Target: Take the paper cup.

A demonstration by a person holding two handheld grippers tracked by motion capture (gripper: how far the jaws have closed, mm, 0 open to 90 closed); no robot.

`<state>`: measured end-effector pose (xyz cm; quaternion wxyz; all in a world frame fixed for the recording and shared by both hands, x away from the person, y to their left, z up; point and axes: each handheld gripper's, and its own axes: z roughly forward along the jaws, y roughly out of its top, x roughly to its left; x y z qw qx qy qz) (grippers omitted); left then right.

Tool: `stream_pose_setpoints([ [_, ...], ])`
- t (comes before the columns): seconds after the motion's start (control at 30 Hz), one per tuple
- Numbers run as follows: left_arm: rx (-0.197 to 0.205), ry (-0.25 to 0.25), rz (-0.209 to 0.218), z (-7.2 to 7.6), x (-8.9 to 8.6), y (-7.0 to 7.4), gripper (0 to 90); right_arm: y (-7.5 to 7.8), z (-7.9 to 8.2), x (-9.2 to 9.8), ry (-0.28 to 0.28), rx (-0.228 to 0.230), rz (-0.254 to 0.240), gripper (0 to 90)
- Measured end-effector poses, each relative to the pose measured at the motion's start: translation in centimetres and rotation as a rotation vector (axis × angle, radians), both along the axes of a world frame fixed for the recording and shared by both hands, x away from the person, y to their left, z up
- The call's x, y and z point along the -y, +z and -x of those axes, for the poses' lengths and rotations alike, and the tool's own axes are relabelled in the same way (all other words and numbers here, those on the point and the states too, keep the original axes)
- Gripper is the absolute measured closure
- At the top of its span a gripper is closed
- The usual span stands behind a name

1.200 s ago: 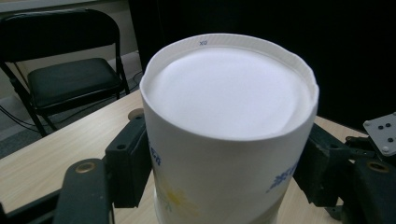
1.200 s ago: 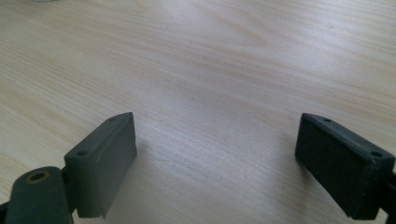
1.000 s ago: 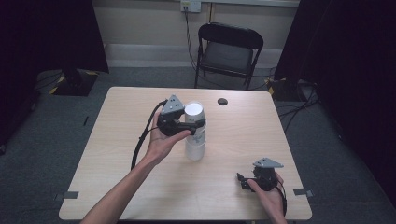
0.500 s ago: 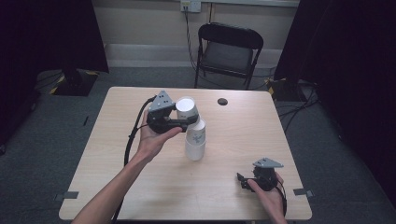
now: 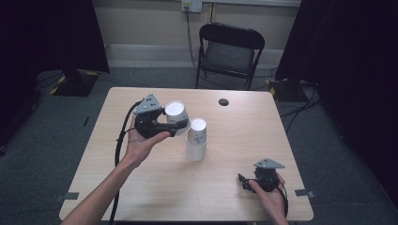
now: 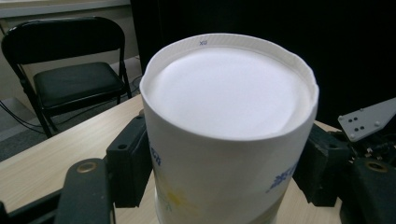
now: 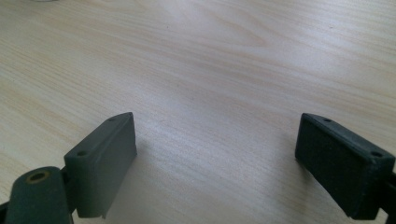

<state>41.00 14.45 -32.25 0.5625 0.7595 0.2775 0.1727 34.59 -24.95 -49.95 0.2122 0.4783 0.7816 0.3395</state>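
White paper cup (image 6: 224, 135) is clamped between the left gripper (image 5: 174, 125) jaws, upside down. Vs. 1 s ago it's been lifted off the cup stack (image 5: 196, 139), now just beside the jaws: separation done, set-down next. Right gripper (image 5: 248, 182) jaws wide, nothing between, resting on table (image 5: 244, 122).

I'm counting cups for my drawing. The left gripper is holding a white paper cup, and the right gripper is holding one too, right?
Not quite. The left gripper does hold a white paper cup, but the right gripper holds nothing: the right gripper view shows its jaws open over the bare table.
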Motion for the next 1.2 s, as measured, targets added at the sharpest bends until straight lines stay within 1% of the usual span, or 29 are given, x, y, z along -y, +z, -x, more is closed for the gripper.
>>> stream_pose_setpoints([
  [0.07, -0.019, 0.007, 0.006, 0.1, -0.5, -0.3, 31.2, 0.0, 0.0, 0.0, -0.002, -0.001, 0.000, 12.0],
  [0.1, -0.023, 0.009, -0.001, 0.1, -0.6, -0.5, 31.3, 0.0, 0.0, 0.0, -0.002, -0.001, 0.000, 12.0],
  [0.17, -0.029, 0.005, 0.000, 0.5, -0.9, -0.8, 31.3, 0.0, 0.0, 0.0, -0.002, -0.001, 0.000, 12.0],
  [0.23, -0.043, 0.001, -0.018, 1.1, -1.2, -1.5, 31.1, 0.0, 0.0, 0.0, -0.002, 0.000, 0.000, 12.0],
  [0.27, -0.042, 0.002, -0.019, 1.4, -1.3, -1.8, 31.0, 0.0, 0.0, 0.0, -0.002, 0.000, 0.001, 12.0],
  [0.33, -0.064, -0.006, -0.017, 1.9, -1.7, -2.4, 31.1, 0.0, 0.0, 0.0, -0.004, -0.001, 0.001, 12.0],
  [0.37, -0.065, -0.004, -0.026, 2.1, -1.8, -2.7, 31.1, 0.0, 0.0, 0.0, -0.004, 0.000, 0.001, 12.0],
  [0.43, -0.079, -0.009, -0.008, 2.3, -2.1, -3.1, 31.1, 0.0, 0.0, 0.0, -0.005, -0.001, 0.002, 12.0],
  [0.5, -0.090, -0.012, -0.010, 2.6, -2.3, -3.5, 31.1, 0.0, 0.0, 0.0, -0.004, -0.001, 0.001, 12.0],
  [0.53, -0.102, -0.015, -0.004, 2.7, -2.4, -3.8, 31.2, 0.0, 0.0, 0.0, -0.005, -0.001, 0.001, 12.1],
  [0.57, -0.121, -0.018, 0.008, 2.8, -2.4, -4.2, 31.3, 0.0, 0.0, 0.0, -0.005, -0.001, 0.001, 12.1],
  [0.63, -0.161, -0.016, 0.007, 3.0, -2.2, -4.9, 31.4, 0.0, 0.0, 0.0, -0.004, -0.002, -0.001, 12.1],
  [0.7, -0.174, -0.018, 0.023, 3.2, -2.2, -5.2, 31.5, 0.0, -0.1, 0.0, -0.003, -0.002, -0.005, 12.8],
  [0.73, -0.194, -0.026, 0.037, 3.3, -2.1, -5.4, 31.5, 0.0, -0.1, 0.0, 0.000, 0.000, -0.005, 13.7],
  [0.77, -0.198, -0.033, 0.040, 3.5, -2.1, -5.5, 31.6, 0.0, 0.0, 0.0, 0.004, 0.003, -0.005, 14.0],
  [0.83, -0.204, -0.037, 0.045, 3.9, -2.1, -5.9, 31.6, 0.1, 0.0, -0.2, 0.025, 0.002, -0.006, 14.9],
  [0.87, -0.218, -0.042, 0.055, 4.0, -2.2, -6.1, 31.5, 0.2, 0.1, -0.4, 0.040, 0.006, 0.001, 18.8],
  [0.9, -0.226, -0.054, 0.058, 4.1, -2.3, -6.3, 31.5, 0.2, 0.1, -0.4, 0.040, 0.006, 0.001, 18.8],
  [0.93, -0.232, -0.059, 0.052, 4.2, -2.4, -6.5, 31.3, 0.4, 0.2, -0.6, 0.053, 0.020, 0.000, 20.5],
  [1.0, -0.255, -0.064, 0.058, 4.4, -2.8, -6.9, 31.4, 0.8, 0.4, -0.9, 0.073, 0.049, -0.008, 21.0],
  [1.07, -0.268, -0.064, 0.066, 4.6, -3.1, -7.2, 31.4, 1.3, 0.7, -1.4, 0.103, 0.081, -0.035, 23.1],
  [1.17, -0.284, -0.058, 0.086, 5.0, -3.4, -7.7, 31.5, 1.8, 1.0, -2.1, 0.153, 0.099, -0.067, 26.2],
  [1.2, -0.289, -0.054, 0.077, 5.1, -3.5, -7.8, 31.8, 2.2, 1.3, -2.6, 0.186, 0.119, -0.094, 27.9],
])
